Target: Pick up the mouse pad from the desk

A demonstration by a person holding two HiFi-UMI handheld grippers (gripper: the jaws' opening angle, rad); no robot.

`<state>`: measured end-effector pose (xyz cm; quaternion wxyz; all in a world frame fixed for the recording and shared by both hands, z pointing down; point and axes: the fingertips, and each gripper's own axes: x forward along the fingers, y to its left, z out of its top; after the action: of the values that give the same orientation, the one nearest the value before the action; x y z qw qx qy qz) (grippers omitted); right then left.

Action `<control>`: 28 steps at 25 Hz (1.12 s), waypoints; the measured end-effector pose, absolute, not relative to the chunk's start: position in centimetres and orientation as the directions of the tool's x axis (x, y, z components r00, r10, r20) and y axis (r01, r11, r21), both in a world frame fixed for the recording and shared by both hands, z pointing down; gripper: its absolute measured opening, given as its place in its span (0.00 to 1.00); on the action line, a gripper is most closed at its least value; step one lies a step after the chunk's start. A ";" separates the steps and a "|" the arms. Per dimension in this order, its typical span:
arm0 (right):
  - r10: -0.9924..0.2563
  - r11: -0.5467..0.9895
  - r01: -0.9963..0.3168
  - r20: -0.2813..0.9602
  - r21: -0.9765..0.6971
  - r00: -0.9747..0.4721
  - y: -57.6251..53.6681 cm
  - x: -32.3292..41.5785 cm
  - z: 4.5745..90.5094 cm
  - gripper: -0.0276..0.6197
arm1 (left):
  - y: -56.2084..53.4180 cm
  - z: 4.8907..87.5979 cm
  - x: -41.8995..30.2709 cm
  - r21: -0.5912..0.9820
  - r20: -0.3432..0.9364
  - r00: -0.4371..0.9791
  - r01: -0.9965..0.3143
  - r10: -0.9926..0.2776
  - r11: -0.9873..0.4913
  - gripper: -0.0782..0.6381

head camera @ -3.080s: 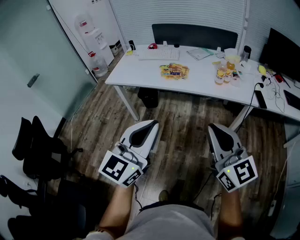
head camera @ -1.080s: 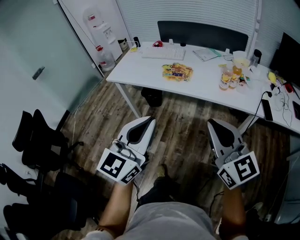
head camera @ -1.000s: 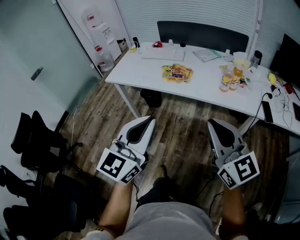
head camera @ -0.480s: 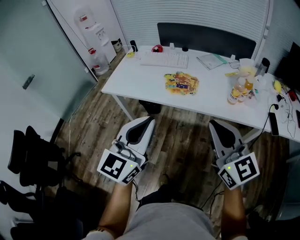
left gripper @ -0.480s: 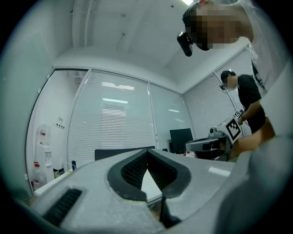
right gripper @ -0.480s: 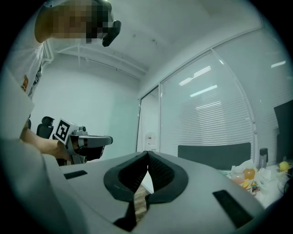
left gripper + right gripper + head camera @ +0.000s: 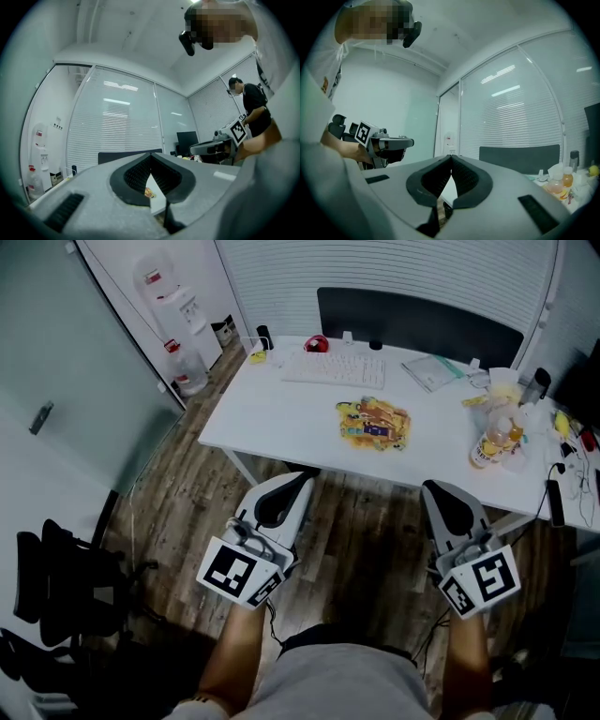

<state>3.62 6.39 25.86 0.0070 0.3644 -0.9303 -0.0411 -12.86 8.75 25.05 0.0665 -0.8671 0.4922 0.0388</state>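
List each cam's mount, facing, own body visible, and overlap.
Head view: on the head, facing steeply down at desk and mouse pad; shows left tool, right tool, forearms, lap.
Left gripper view: on left tool, level along its shut jaws toward desk; shows right tool, forearm.
Right gripper view: on right tool, likewise; shows left tool, forearm.
Shared: both gripper views see the desk and the other tool.

We hold the left gripper and the right gripper side by side over the floor, just before the near edge of the desk. On the desk the mouse pad lies near the middle, the keyboard behind it and a bottle to its right. A water dispenser stands beyond the desk's left end, and chairs sit at our far left.
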 end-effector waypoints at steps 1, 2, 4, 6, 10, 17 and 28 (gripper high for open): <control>-0.681 0.729 -0.680 -0.014 0.082 -0.732 5.9 3.2 26.0 0.06 | 8.2 25.2 -13.3 -0.077 -0.132 0.516 -0.857 -0.846 -0.510 0.13; -0.684 0.726 -0.682 -0.011 0.082 -0.730 5.5 2.7 26.1 0.06 | 7.7 25.3 -13.8 -0.075 -0.132 0.518 -0.855 -0.845 -0.513 0.13; -0.689 0.722 -0.686 -0.003 0.084 -0.725 4.8 1.8 26.4 0.06 | 6.9 25.5 -14.7 -0.073 -0.130 0.523 -0.852 -0.842 -0.518 0.13; -0.693 0.719 -0.690 0.004 0.085 -0.721 4.1 1.1 26.7 0.06 | 6.1 25.8 -15.5 -0.070 -0.128 0.528 -0.849 -0.840 -0.523 0.13; -0.700 0.712 -0.696 0.021 0.087 -0.714 3.0 0.3 27.1 0.06 | 4.6 26.3 -16.6 -0.060 -0.123 0.536 -0.844 -0.835 -0.532 0.13; -0.715 0.699 -0.711 0.043 0.081 -0.698 2.0 0.5 27.7 0.06 | 3.0 27.0 -16.8 -0.049 -0.112 0.552 -0.834 -0.826 -0.550 0.13; -0.707 0.708 -0.704 0.055 0.066 -0.705 -1.2 0.5 29.0 0.06 | 0.3 28.2 -17.2 -0.057 -0.072 0.549 -0.836 -0.833 -0.546 0.13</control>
<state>0.47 -1.16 28.99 0.0383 0.3819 -0.9232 -0.0199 -17.18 0.32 28.23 0.0422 -0.8790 0.4747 0.0181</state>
